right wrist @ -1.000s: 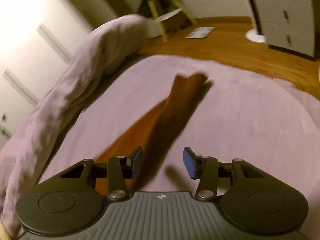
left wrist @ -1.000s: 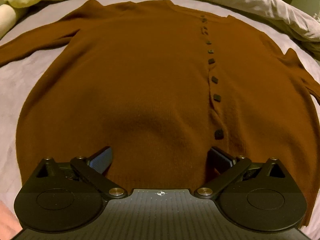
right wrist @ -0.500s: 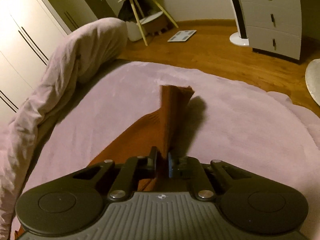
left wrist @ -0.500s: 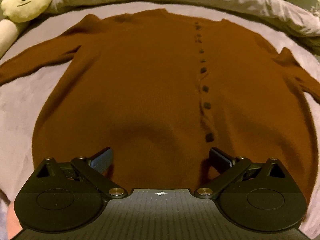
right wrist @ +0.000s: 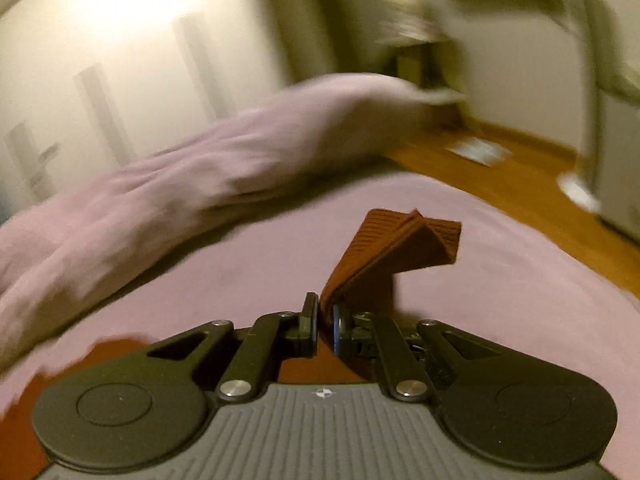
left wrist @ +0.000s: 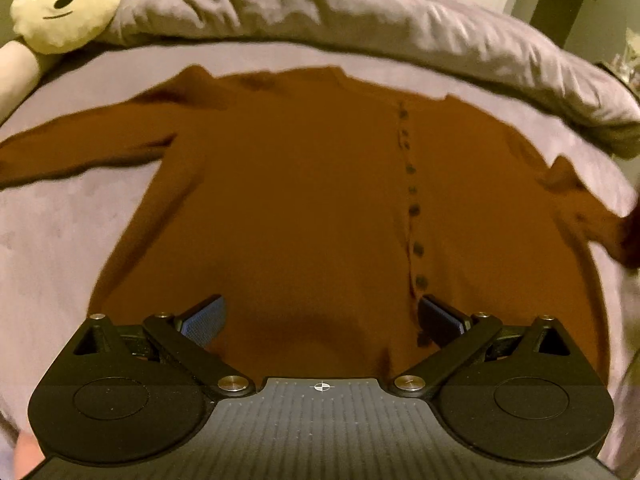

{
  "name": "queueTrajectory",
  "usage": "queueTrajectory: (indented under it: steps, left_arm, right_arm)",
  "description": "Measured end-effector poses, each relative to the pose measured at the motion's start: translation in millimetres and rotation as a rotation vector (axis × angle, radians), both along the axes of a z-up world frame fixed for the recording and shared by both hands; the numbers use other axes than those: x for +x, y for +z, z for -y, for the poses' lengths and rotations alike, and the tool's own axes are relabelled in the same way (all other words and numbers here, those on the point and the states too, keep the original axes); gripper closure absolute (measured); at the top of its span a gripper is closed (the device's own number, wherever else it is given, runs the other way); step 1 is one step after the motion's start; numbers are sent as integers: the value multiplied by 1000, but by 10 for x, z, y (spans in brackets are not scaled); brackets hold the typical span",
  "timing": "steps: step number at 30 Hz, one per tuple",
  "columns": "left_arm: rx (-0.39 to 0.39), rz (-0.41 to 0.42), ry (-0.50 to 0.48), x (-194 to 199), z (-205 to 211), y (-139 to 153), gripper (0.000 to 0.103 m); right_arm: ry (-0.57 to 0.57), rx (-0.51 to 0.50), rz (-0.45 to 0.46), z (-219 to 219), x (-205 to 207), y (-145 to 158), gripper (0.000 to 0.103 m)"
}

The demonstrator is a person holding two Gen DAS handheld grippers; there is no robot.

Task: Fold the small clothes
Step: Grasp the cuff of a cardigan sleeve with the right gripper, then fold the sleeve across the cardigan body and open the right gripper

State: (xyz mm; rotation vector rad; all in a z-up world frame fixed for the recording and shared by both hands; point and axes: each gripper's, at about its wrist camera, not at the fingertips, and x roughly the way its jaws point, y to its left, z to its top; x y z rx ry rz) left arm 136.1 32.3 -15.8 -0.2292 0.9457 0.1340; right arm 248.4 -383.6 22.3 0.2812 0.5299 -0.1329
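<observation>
A brown buttoned cardigan [left wrist: 304, 208] lies flat on the purple bed, sleeves spread, dark buttons [left wrist: 412, 190] running down its front. My left gripper [left wrist: 320, 320] is open and empty, hovering above the cardigan's hem. My right gripper [right wrist: 326, 326] is shut on the cardigan's right sleeve [right wrist: 384, 252] near the cuff; the ribbed cuff sticks up past the fingertips, lifted off the bed. In the left wrist view that sleeve [left wrist: 592, 220] leads off to the right edge, blurred.
A rumpled grey duvet [left wrist: 360, 16] lies along the far side of the bed. A cream plush toy [left wrist: 64, 4] rests at the far left. In the right wrist view I see wardrobe doors [right wrist: 100, 80], wooden floor [right wrist: 520, 160] and a white cabinet [right wrist: 620, 180].
My right gripper closed on the sleeve and has lifted it, swinging the view. My left gripper has pulled back from the cardigan, which now appears smaller.
</observation>
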Motion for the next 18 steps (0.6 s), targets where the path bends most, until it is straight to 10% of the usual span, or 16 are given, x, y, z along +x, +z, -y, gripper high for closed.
queueTrajectory:
  steps: [5, 18]
  left_arm:
    - [-28, 33, -53, 185, -18, 136, 0]
    - [-376, 14, -313, 1668, 1042, -190, 0]
  right_arm:
    - [275, -1, -50, -1004, 21, -172, 80]
    - [36, 83, -181, -509, -908, -787, 75]
